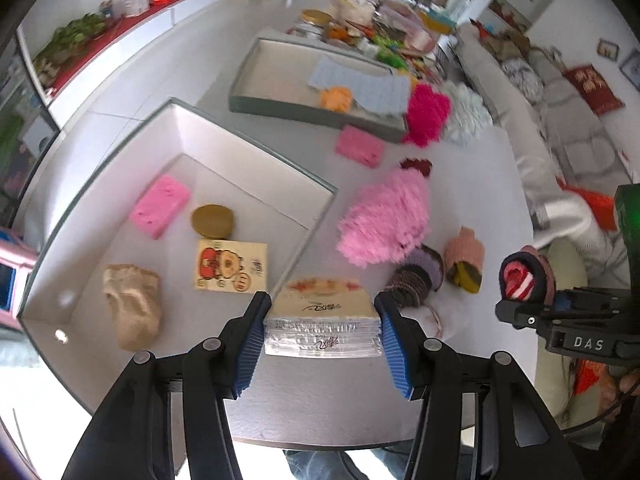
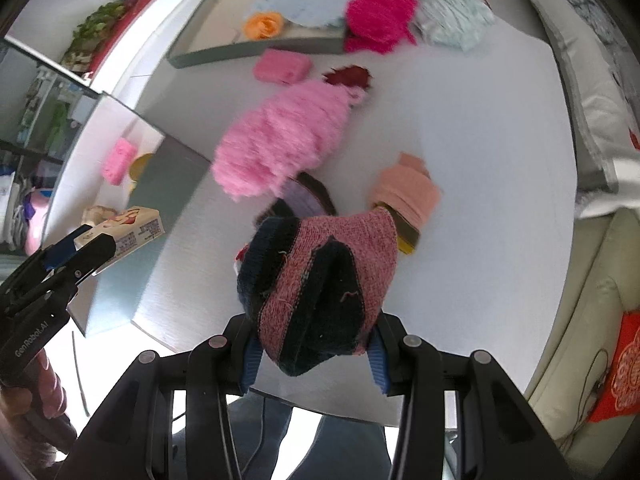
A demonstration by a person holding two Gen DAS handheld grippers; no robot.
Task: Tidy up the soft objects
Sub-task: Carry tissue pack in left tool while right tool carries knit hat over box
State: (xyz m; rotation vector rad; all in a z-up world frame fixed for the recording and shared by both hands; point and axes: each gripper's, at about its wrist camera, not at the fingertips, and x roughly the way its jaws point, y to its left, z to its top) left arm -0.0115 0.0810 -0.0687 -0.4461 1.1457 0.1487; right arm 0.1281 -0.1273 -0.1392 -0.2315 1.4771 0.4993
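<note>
- My left gripper (image 1: 322, 322) is clamped on a tissue pack (image 1: 322, 316), pads on its short ends, so its long axis runs across the jaws. It hangs above the table (image 1: 340, 408), just beside the near white box (image 1: 256, 172).
- My right gripper (image 2: 314, 354) is closed on a rolled sock bundle (image 2: 316, 292), pink and navy, its length pointing away from me along the fingers.
- Risk: the soft bundle could sag or slip from the pads, since most of it sticks out past them.
- Risk: the slick wrapped pack could catch the box wall as I carry it in.
- Farther off, a fluffy pink duster (image 1: 384, 220) and a pink sponge (image 1: 359, 146) lie before the grey tray (image 1: 280, 108).
</note>
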